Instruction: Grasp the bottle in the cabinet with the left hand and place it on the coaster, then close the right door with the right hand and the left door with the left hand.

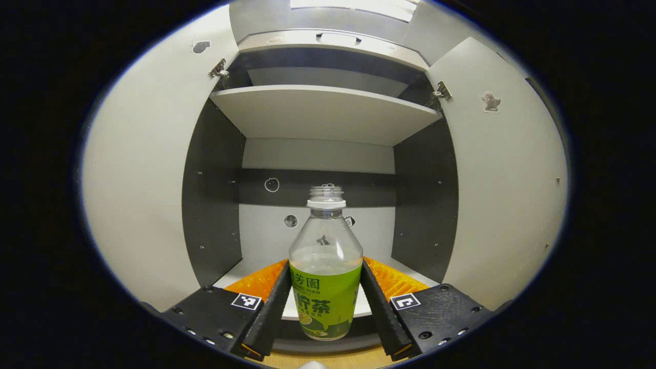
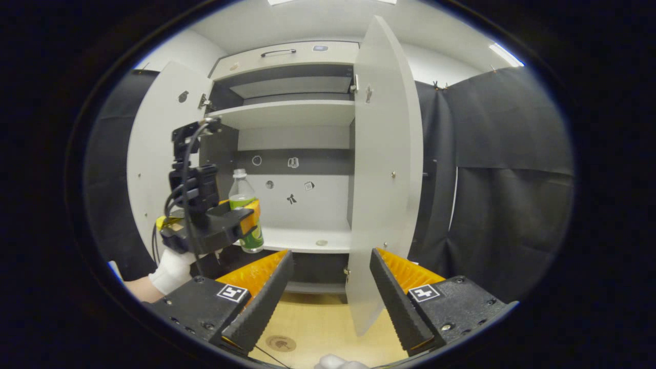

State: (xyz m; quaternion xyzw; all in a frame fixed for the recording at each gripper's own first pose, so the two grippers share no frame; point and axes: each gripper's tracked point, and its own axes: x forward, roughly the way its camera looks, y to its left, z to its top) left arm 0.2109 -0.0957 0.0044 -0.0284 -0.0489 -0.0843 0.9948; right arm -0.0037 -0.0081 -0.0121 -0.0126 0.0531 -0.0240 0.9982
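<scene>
A clear capless bottle (image 1: 325, 287) with a green label stands upright between my left gripper's (image 1: 325, 266) fingers, which press on both its sides. It is at the front edge of the cabinet's lower shelf (image 1: 374, 305); whether it still rests there I cannot tell. In the right gripper view the left gripper (image 2: 250, 219), held by a gloved hand (image 2: 171, 277), grips the bottle (image 2: 242, 195) at the cabinet's left side. My right gripper (image 2: 328, 302) is open with nothing between its fingers, low in front of the cabinet. A round coaster (image 2: 280, 343) lies on the wooden table just ahead of it.
Both cabinet doors stand open: the left door (image 2: 154, 169) behind the left gripper, the right door (image 2: 382, 179) edge-on right in front of my right gripper. An upper shelf (image 1: 328, 113) spans the cabinet. Black cloth (image 2: 502, 179) hangs to the right.
</scene>
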